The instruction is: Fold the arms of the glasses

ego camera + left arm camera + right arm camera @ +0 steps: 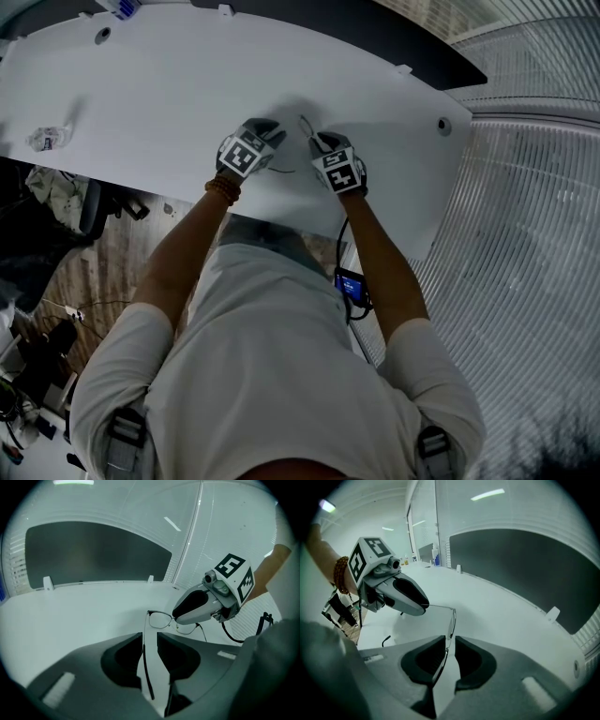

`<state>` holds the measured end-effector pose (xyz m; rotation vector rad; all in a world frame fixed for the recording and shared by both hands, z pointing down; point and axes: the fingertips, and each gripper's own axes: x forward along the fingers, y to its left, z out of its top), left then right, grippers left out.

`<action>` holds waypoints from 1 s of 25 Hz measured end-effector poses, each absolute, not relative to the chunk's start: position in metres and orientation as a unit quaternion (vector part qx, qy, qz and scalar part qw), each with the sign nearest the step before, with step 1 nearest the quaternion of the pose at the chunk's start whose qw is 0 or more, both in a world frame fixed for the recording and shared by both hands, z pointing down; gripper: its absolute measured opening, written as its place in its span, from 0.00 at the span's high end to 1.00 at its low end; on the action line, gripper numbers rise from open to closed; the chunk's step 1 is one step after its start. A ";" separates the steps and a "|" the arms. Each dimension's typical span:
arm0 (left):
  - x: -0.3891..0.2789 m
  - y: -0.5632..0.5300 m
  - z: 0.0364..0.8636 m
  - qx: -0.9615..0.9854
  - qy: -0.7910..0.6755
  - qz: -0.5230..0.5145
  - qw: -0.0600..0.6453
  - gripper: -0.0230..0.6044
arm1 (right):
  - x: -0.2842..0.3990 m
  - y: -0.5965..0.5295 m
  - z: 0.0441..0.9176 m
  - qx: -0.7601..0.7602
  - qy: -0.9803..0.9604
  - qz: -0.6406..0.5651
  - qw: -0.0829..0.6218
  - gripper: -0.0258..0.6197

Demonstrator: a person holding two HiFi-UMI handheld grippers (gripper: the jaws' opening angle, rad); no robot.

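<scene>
We reach both arms forward with our left gripper (274, 127) and right gripper (320, 142) side by side, each one's jaws pinched on the glasses (160, 619).

A person in a white T-shirt (272, 375) leans over the near edge of a curved white table (169, 103), both bare arms stretched forward. The left gripper (265, 128) and right gripper (325, 142) sit close together over the tabletop, marker cubes facing up, tips angled toward each other. Thin wire glasses (306, 127) show only as fine dark lines between the two tips. A bead bracelet (223, 190) circles the left wrist. A small blue-lit device (351, 284) hangs on a cable under the right forearm. A crumpled clear wrapper (47, 138) lies at the table's far left. A round hole (443, 125) marks its right end.
</scene>
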<state>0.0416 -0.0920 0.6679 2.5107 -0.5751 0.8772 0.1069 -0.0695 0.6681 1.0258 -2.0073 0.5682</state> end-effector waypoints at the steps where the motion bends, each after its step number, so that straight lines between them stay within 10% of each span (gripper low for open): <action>1: 0.041 -0.092 0.668 0.903 -0.206 0.315 0.209 0.80 | 0.105 -0.069 0.669 0.403 -0.793 0.221 0.400 0.88; 25: 0.042 -0.044 0.667 0.895 -0.172 0.298 0.284 0.82 | 0.106 -0.070 0.669 0.423 -0.782 0.205 0.410 0.94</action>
